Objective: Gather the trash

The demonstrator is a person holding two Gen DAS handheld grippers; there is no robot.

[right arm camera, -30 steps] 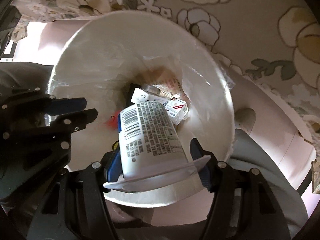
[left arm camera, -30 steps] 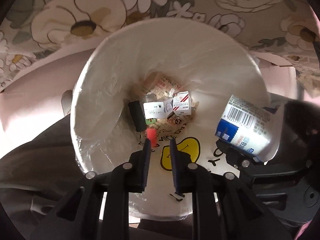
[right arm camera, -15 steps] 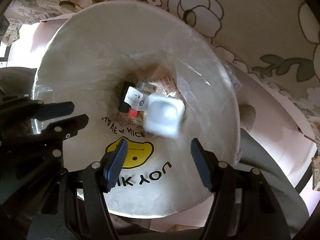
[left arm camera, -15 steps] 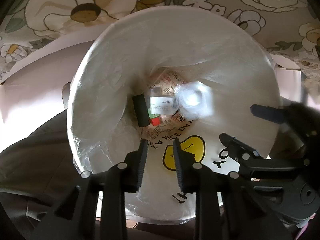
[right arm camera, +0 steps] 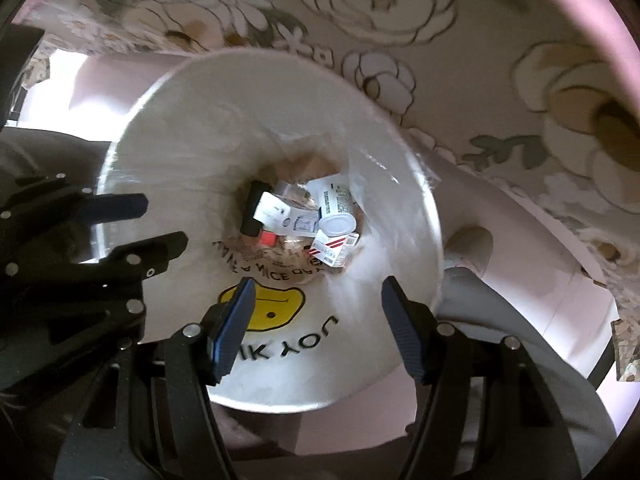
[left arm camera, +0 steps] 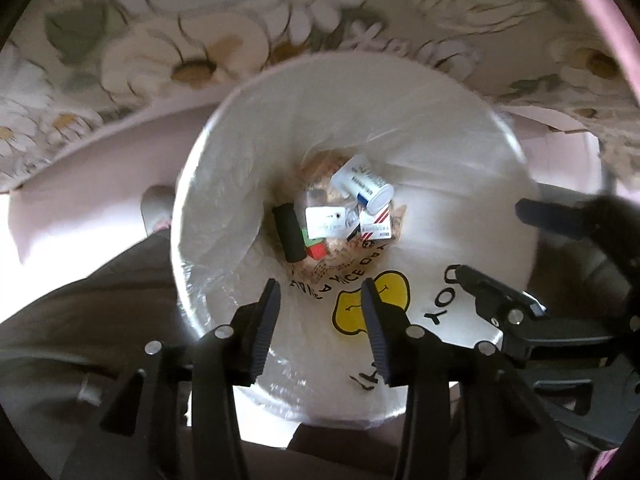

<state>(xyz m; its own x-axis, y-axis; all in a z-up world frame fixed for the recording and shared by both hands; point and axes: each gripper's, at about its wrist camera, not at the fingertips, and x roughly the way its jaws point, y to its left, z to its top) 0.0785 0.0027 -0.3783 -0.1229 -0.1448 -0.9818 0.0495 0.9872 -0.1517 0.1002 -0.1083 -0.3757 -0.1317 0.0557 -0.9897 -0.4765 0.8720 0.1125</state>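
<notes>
Several scraps at bin (left arm camera: 224, 184) bottom: white cup (left arm camera: 362, 189) with barcode label, on its side; red-striped carton (left arm camera: 375, 227) beside. Liner printed "A NICE DAY", yellow smiley (left arm camera: 370, 306). Left gripper (left arm camera: 320, 326) narrowly parted, empty; right gripper (right arm camera: 316, 326) wide, empty.

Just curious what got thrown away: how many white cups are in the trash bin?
1. The white cup lies on its side at the bottom of the trash bin, above the red-striped box; litter may hide others.

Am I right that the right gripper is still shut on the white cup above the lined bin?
Not quite: the right gripper is open and empty. The white cup lies at the bottom of the lined bin, as the right wrist view shows.
</notes>
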